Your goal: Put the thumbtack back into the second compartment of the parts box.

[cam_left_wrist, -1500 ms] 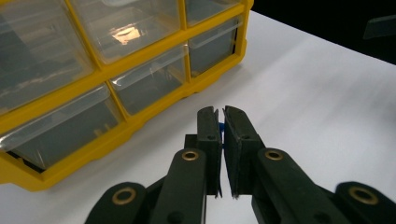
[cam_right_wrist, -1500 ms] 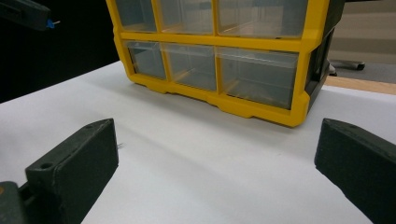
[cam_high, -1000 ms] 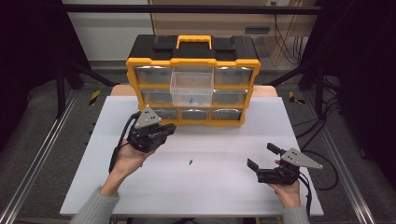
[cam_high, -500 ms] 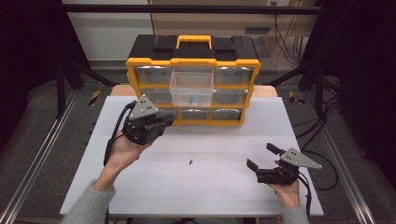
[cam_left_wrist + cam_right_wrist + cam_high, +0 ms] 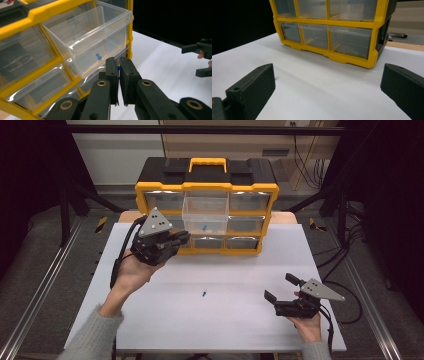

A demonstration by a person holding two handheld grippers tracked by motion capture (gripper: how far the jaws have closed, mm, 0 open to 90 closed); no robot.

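Two blue pushpins: one (image 5: 204,294) on open table (image 5: 240,320), one (image 5: 98,56) in the pulled-out drawer (image 5: 205,215).

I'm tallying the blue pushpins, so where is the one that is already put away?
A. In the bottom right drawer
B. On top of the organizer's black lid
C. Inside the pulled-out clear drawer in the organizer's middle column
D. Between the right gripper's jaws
C: the left gripper view shows a blue pushpin lying in the pulled-out clear drawer of the yellow organizer.
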